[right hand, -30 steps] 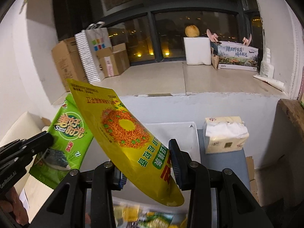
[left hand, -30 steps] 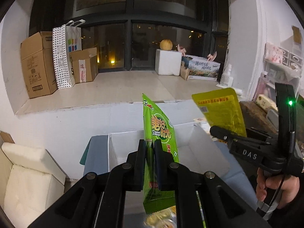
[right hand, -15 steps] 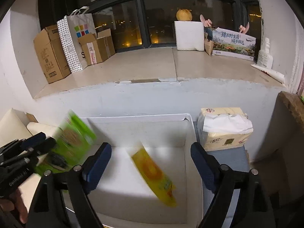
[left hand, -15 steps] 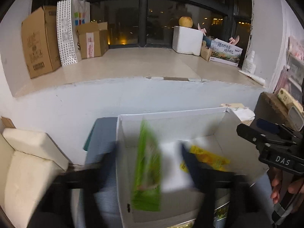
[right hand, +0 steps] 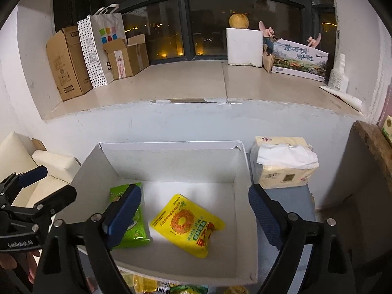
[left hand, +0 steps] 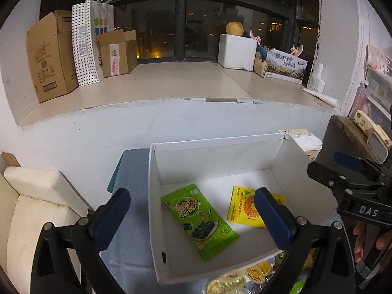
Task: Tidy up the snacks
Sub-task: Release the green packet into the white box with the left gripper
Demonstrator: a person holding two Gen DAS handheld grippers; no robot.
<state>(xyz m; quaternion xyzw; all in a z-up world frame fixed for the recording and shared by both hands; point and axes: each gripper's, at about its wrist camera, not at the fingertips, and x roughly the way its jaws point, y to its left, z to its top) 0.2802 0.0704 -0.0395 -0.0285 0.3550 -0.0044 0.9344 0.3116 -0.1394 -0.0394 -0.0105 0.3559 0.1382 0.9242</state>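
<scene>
A green seaweed snack bag [left hand: 199, 219] and a yellow snack bag [left hand: 246, 207] lie flat inside a white cardboard box [left hand: 215, 152]. The same green bag [right hand: 133, 223], yellow bag [right hand: 188, 224] and box [right hand: 171, 160] show in the right wrist view. My left gripper [left hand: 192, 214] is open and empty above the box's near left part. My right gripper [right hand: 194, 215] is open and empty above the box; it also shows in the left wrist view [left hand: 348, 181].
More snack packets [left hand: 235, 279] lie in front of the box, also in the right wrist view [right hand: 171, 286]. A tissue pack [right hand: 284, 163] stands right of the box. A cream cushion [left hand: 31, 201] is at the left. A window ledge [right hand: 196, 83] holds cartons.
Both grippers opened and let go of their bags. The green and yellow bags dropped into the white box and now lie flat on its floor.
</scene>
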